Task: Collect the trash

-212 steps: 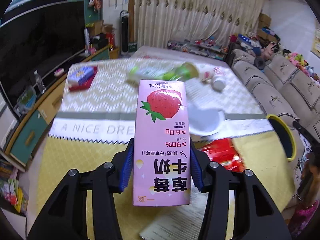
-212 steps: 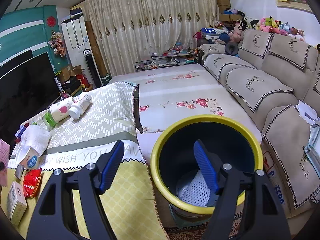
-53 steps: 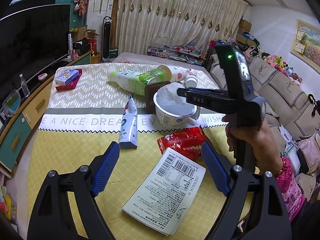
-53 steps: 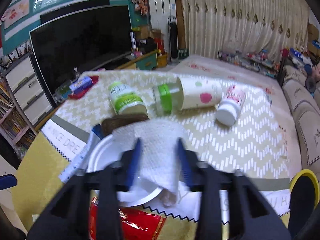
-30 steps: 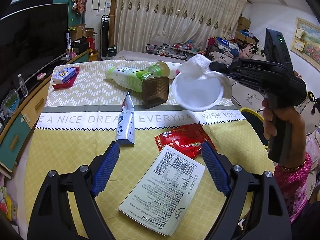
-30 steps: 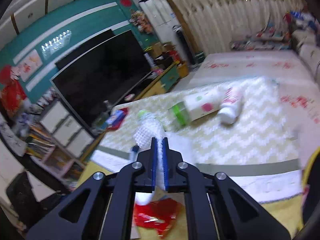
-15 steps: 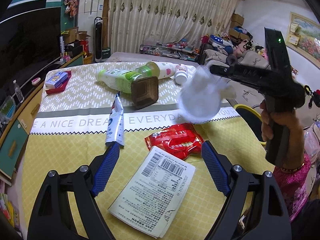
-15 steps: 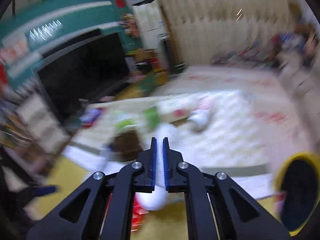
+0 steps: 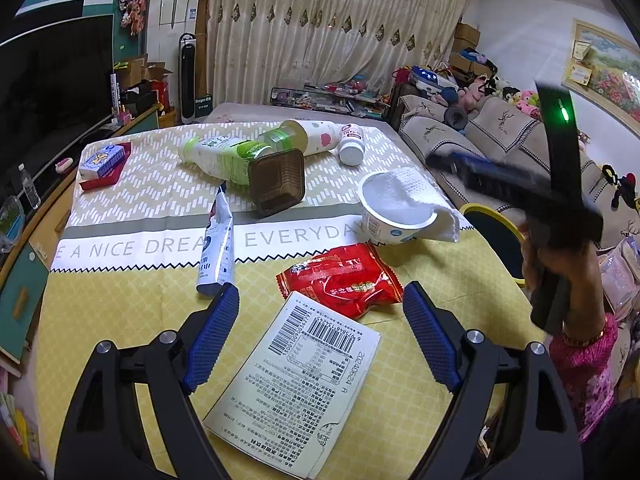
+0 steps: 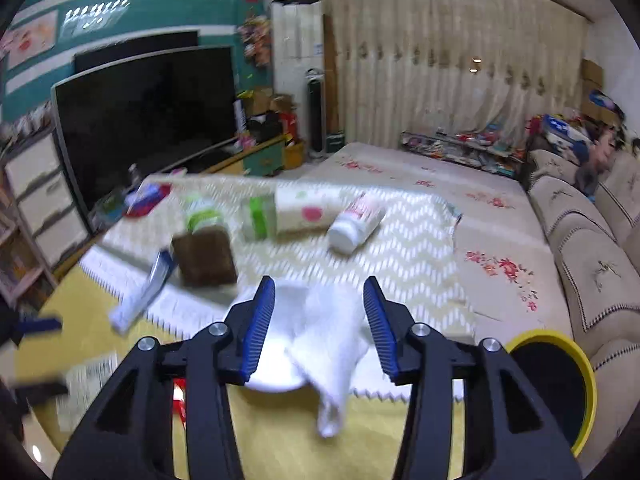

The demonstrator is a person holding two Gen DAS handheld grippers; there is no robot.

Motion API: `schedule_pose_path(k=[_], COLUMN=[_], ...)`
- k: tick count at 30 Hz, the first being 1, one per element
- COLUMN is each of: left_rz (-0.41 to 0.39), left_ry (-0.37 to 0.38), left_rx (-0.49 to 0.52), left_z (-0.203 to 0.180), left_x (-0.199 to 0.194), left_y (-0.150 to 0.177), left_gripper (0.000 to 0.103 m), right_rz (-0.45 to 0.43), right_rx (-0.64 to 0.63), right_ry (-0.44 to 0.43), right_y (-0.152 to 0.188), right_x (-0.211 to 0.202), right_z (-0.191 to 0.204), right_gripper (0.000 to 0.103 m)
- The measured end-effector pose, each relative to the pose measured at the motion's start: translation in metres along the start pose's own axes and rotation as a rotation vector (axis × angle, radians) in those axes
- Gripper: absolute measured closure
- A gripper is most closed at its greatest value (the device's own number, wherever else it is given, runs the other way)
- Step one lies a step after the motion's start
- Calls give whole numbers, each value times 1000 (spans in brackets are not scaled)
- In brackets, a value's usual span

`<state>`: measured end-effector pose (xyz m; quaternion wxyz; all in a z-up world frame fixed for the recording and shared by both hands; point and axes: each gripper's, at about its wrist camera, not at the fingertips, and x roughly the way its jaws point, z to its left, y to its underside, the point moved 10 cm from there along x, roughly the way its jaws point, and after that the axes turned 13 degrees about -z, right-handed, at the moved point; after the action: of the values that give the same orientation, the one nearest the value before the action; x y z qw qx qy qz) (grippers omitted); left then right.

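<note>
A white paper cup (image 9: 394, 216) with a white tissue (image 9: 416, 196) draped over its rim is by the table's right edge, on or just above the cloth. My right gripper (image 9: 444, 160), held by a hand, hovers blurred just right of and above it, not touching. In the right wrist view my right gripper (image 10: 320, 320) has its jaws opening, with the cup and tissue (image 10: 332, 352) below the gap and free of the pads. My left gripper (image 9: 320, 336) is open and empty over a barcoded paper leaflet (image 9: 296, 388). A yellow-rimmed black bin (image 10: 536, 335) stands beside the table.
On the table lie a red snack packet (image 9: 340, 280), a blue-white pouch (image 9: 216, 252), a brown plastic tray (image 9: 276, 184), a green-labelled bottle (image 9: 216, 156), a spotted cup (image 9: 312, 140) and a small white bottle (image 9: 351, 146). The bin (image 9: 492, 236) sits between table and sofa (image 9: 500, 136).
The right gripper carried the cup by its tissue rightward toward the table's edge, then parted its jaws and let it go. The left gripper has hardly moved.
</note>
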<state>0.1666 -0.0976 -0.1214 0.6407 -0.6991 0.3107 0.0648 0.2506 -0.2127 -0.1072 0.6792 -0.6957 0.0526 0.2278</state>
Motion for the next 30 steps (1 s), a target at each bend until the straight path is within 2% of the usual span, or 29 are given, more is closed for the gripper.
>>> schedule_pose_path(k=[4,9,13,14,17,20,30], left_rz=[2,-1,-3,0,11,14,12], left_ry=[10,10,15,17,21,20,51], left_rx=[4,16,5,6,16,27,42], left_z=[-3,-5,-5,-7,-11,-12,-26], left_x=[2,1,3,4,7,7,10], left_y=[0,-1,-3,-2,0,0,-1], left_gripper=[20,20,20,20,20,20,18], right_rz=[27,21,70,77,100,71,-98], right_rx=[-38,0,-15,-8,23,82,154], right_ry=[40,14,14,12,27,-14,-114], right_y=[28,54,70,72,74,62,-28], right_x=[-3,-20,-21,-18,-3,-6,-39], right_z=[-4,-12,-13,-13,-19,-19,-17], right_gripper=[58,60,63,69,99,99,99])
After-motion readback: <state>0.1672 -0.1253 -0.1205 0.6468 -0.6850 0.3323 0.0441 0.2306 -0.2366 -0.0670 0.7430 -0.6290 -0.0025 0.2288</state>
